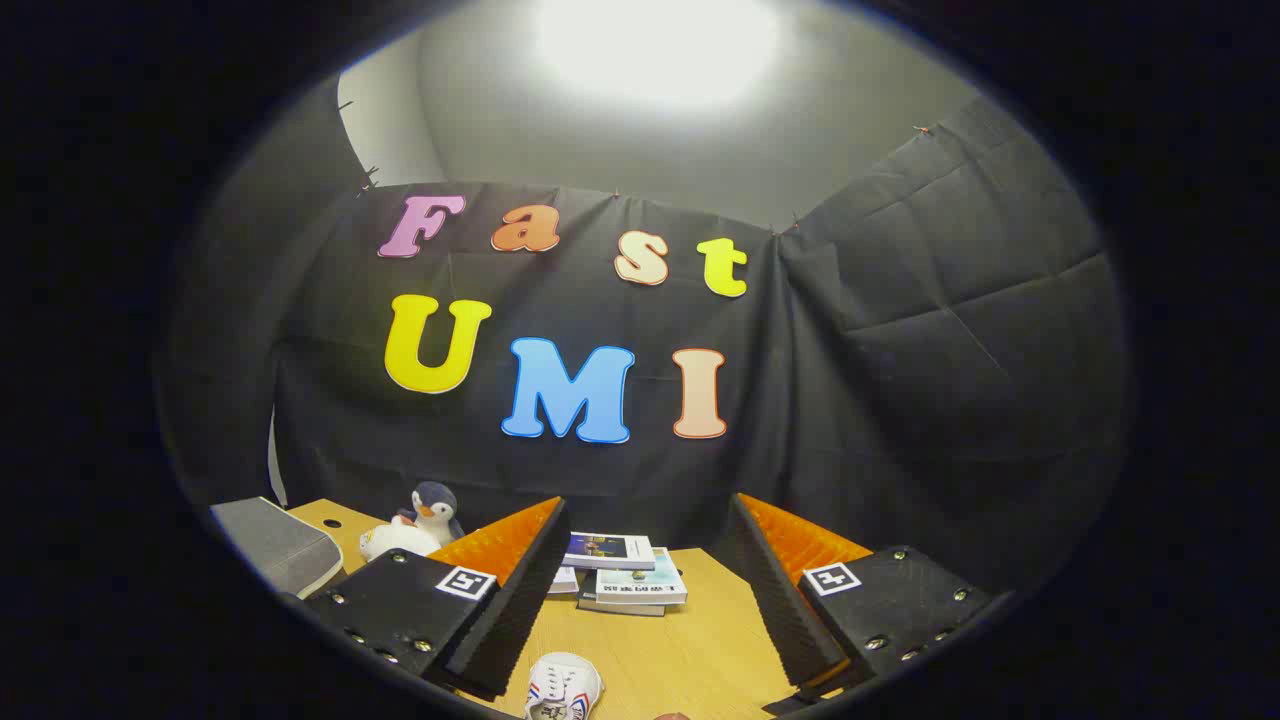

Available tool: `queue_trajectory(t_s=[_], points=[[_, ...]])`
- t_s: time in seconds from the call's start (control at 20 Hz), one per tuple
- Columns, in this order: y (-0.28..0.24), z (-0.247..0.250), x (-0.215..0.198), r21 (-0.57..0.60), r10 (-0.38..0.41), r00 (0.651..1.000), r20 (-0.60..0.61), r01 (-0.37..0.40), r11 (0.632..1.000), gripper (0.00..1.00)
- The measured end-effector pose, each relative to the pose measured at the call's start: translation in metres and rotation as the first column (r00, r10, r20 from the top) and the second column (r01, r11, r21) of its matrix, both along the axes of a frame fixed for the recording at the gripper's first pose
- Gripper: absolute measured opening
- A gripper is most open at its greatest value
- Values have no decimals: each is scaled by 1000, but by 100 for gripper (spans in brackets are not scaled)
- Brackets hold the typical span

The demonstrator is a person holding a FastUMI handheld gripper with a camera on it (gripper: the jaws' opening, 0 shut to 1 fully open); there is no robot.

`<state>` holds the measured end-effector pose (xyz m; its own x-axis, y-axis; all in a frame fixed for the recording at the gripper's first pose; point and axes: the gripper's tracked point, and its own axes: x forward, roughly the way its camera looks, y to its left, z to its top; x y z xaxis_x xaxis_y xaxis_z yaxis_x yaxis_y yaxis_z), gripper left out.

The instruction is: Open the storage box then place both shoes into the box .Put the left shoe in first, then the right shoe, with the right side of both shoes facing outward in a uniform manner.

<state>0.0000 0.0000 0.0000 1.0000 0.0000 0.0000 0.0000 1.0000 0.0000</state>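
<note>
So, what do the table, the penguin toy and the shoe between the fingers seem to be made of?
Table: light wood or laminate, visible grain, matte. Penguin toy: soft plush, fuzzy outline. Shoe: probably white canvas or fabric with laces; hard to confirm. The tool is open, holding nothing.

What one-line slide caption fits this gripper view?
Open gripper held above wooden table, white shoe between its fingers, books beyond.

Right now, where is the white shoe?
In the gripper view, the white shoe lies on the wooden table between the open fingers of the hand-held gripper, nearer than the stack of books.
</note>
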Motion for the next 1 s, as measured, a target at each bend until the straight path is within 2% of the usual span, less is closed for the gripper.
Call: queue_trajectory(t_s=[0.55,1.0], points=[[33,10,3,-74,120,992,30,-118,990,96],[63,13,13,-26,201,980,8,-201,979,96]])
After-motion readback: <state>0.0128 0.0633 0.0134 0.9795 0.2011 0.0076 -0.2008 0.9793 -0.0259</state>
